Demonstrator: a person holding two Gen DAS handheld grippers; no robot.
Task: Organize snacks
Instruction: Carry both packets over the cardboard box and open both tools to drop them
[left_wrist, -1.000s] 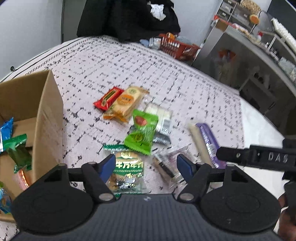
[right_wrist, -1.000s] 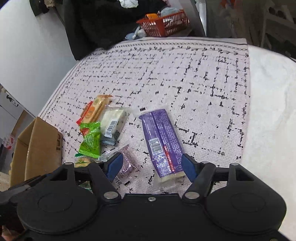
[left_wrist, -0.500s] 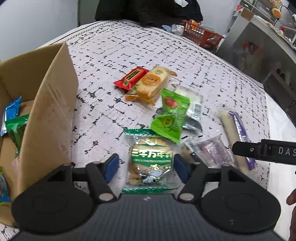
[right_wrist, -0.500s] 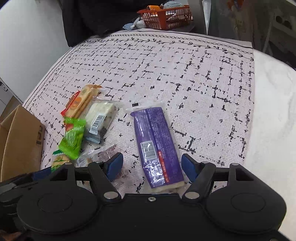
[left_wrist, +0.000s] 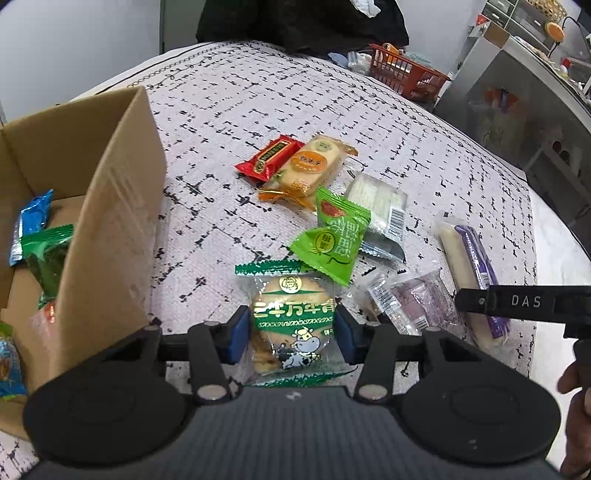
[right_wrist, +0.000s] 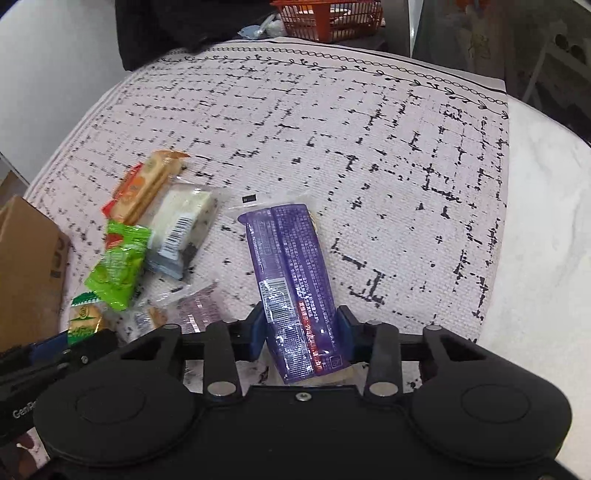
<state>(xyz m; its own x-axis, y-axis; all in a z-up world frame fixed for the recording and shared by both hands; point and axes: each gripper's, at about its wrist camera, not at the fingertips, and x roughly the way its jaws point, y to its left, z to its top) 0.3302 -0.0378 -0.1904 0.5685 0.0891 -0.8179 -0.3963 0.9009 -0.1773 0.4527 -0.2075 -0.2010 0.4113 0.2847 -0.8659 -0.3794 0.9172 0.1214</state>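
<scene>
Now left tongs (left_wrist: 291, 338) clamped on cracker packet (left_wrist: 291, 325); right tongs (right_wrist: 301, 336) on purple bar (right_wrist: 291, 280).

Glossy wrappers on a woven cloth

The cracker packet (left_wrist: 291, 325) and purple bar (right_wrist: 295, 284) wear shiny, crinkled plastic film; the cloth (left_wrist: 229, 110) over the tabletop looks rough and matt. At left, the cardboard box (left_wrist: 110, 221) is dull brown paperboard; the far basket (left_wrist: 406, 74) is smooth orange plastic.
</scene>
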